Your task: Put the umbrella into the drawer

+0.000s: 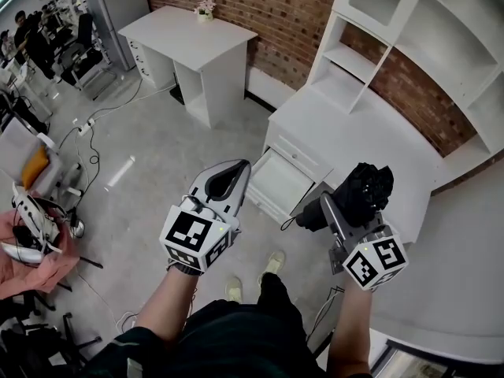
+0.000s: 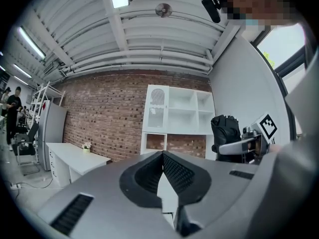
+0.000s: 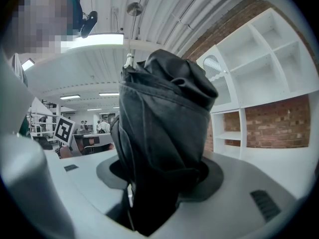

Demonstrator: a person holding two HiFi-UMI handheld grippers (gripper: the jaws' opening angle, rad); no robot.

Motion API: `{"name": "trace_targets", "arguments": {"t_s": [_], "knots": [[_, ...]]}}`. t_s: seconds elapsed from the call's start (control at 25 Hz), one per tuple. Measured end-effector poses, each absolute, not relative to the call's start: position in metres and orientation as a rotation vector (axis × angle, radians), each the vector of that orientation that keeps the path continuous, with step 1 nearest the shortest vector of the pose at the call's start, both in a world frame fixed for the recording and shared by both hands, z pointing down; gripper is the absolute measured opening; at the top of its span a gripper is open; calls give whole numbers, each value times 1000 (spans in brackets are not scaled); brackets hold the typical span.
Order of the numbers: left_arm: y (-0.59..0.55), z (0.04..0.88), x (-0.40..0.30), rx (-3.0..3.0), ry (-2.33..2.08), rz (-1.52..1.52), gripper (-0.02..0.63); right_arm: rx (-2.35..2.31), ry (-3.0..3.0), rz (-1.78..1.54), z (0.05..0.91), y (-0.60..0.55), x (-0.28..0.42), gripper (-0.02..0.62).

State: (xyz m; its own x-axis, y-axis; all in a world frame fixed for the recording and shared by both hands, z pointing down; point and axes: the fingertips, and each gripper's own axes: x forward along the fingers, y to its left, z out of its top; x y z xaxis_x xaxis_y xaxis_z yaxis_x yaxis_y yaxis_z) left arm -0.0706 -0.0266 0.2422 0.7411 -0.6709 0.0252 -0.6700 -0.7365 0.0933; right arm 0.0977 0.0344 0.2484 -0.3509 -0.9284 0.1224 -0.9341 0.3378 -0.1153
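Our right gripper (image 1: 350,205) clamps the folded black umbrella (image 1: 366,187) just right of the open drawer (image 1: 276,184), while our left gripper (image 1: 236,172) is closed, empty.

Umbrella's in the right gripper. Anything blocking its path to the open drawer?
Nothing visible. The drawer is open and looks empty. The umbrella, in the right gripper, sits to its right; the shut left gripper hangs near its left edge.
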Motion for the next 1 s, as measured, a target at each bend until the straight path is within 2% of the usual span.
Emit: {"name": "trace_targets", "arguments": {"t_s": [0.28, 0.56, 0.84, 1.0], "knots": [[-81, 259, -60, 2794, -1197, 8, 6, 1640, -2586, 268, 275, -31, 110, 238], [-152, 278, -20, 2773, -1262, 21, 6, 1445, -2627, 220, 304, -109, 130, 238], [-208, 313, 22, 2747, -1303, 98, 6, 1201, -2647, 258, 370, -178, 138, 238], [-219, 332, 18, 2707, -1344, 113, 6, 1087, -2642, 294, 411, -192, 127, 238]]}}
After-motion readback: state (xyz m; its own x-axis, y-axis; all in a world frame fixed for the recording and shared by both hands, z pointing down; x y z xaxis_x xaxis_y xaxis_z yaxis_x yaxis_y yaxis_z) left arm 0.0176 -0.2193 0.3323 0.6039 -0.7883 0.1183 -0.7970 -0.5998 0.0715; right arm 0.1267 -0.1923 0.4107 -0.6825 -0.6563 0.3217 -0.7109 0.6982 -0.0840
